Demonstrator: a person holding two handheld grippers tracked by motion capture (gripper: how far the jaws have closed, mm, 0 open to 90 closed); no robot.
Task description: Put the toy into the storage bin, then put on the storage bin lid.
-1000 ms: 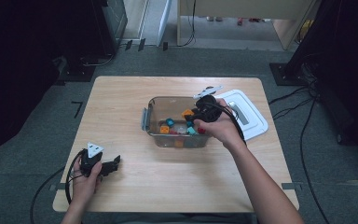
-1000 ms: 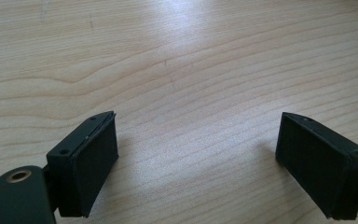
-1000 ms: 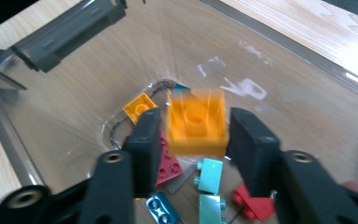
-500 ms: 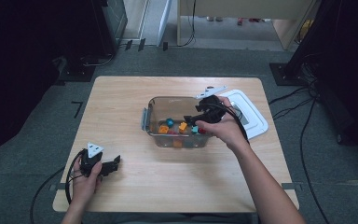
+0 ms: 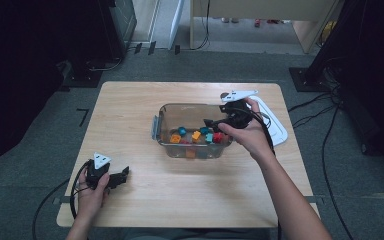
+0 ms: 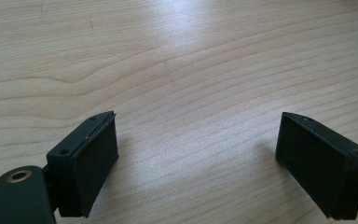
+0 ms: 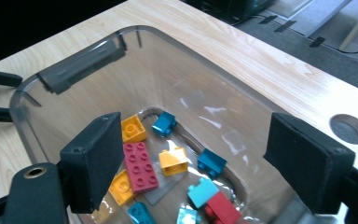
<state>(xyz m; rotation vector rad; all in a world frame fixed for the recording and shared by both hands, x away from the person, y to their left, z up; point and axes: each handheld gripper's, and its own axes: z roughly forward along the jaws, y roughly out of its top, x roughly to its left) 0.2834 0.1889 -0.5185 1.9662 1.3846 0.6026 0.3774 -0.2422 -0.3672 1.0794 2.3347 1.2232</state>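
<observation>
Left gripper [image 5: 122, 175]: lower left of the high view, lying low on the wooden table [image 5: 130, 115] in the person's left hand [image 5: 92, 192]. In the left gripper view its jaws stand wide apart with bare wood grain between the pads; nothing is held.
Clear container [image 5: 162, 112]: centre of the high view, a see-through tub with rounded corners and a grey clip on its left end. It stands well apart from the left gripper.
Toy bricks [image 5: 196, 135]: a loose pile on the floor of the container, toward its lower right in the high view. The right gripper view shows a long red brick [image 7: 141, 165] lying flat with studs up, yellow bricks [image 7: 174, 161] beside it, several blue and teal ones [image 7: 211, 162] to the right, and a second red brick [image 7: 222, 207] at the bottom edge.
Right gripper [image 5: 211, 124]: right of centre in the high view, held by the right hand [image 5: 247, 137] over the container's right end, pointing left. Its jaws have just been opening and stand wide; the bricks lie below, none between the pads.
White lid [image 5: 279, 131]: right of the container, flat on the table, partly behind the right hand.
</observation>
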